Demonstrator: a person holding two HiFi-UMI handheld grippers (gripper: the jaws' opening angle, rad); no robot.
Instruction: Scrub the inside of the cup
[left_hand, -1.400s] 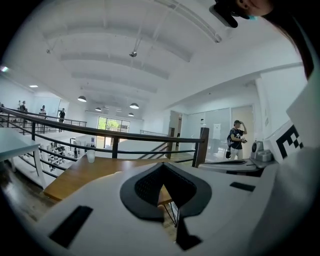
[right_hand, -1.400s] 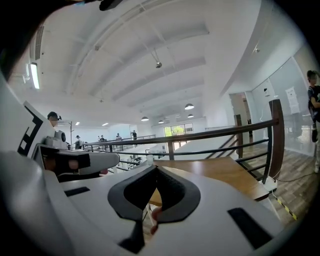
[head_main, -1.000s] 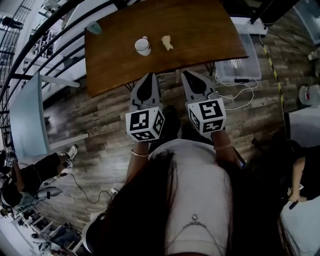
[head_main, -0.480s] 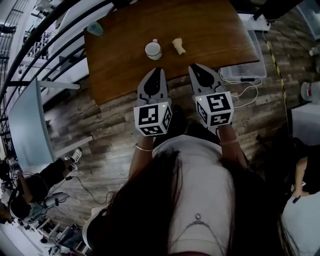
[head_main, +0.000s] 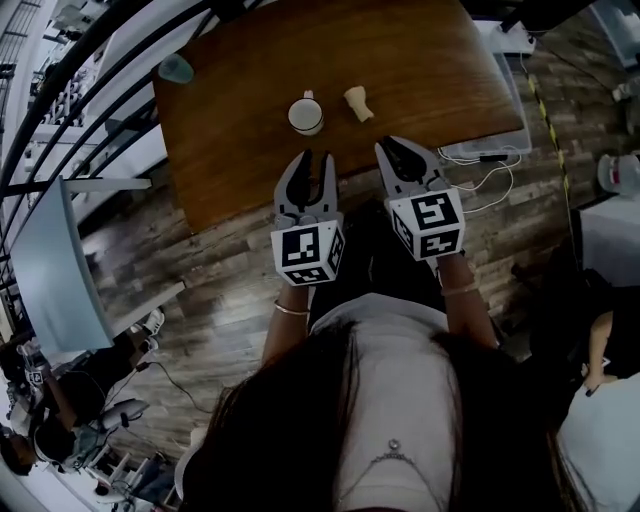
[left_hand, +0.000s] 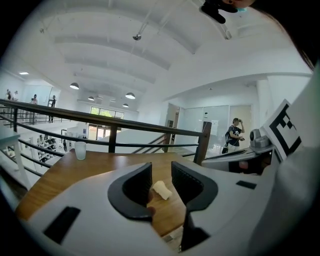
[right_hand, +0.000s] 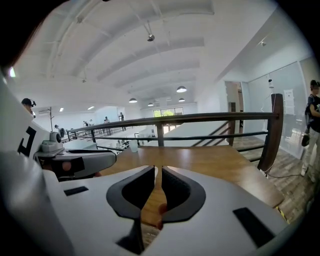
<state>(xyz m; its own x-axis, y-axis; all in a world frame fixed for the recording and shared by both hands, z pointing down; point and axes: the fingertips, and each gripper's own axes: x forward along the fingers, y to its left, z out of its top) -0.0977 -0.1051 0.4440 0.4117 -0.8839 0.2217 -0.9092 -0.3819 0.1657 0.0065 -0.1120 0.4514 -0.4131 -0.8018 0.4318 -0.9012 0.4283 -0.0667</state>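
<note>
Cup (head_main: 306, 114) upright, upper middle, mouth up — left gripper (head_main: 317, 160) jaws have just been opening, nothing between them; right gripper (head_main: 390, 150) jaws pressed together.

Open surface (head_main: 420, 70) lies all round the cup (head_main: 306, 114) and the small pale object (head_main: 358, 102) just right of it; a tumbler (head_main: 176, 68) stands well apart at the far-left corner.

Room, from above and at table height. A brown wooden table (head_main: 420, 60) stands on a dark plank floor (head_main: 200, 260). A black railing (left_hand: 113, 139) runs along the table's far side, a clear plastic bin (head_main: 490, 148) sits under its right edge, and a pale panel (head_main: 60, 270) stands to the left. A white vaulted ceiling (left_hand: 125, 55) carries round pendant lamps (left_hand: 74, 86). Glass partitions (left_hand: 210, 122) close the far right.
</note>
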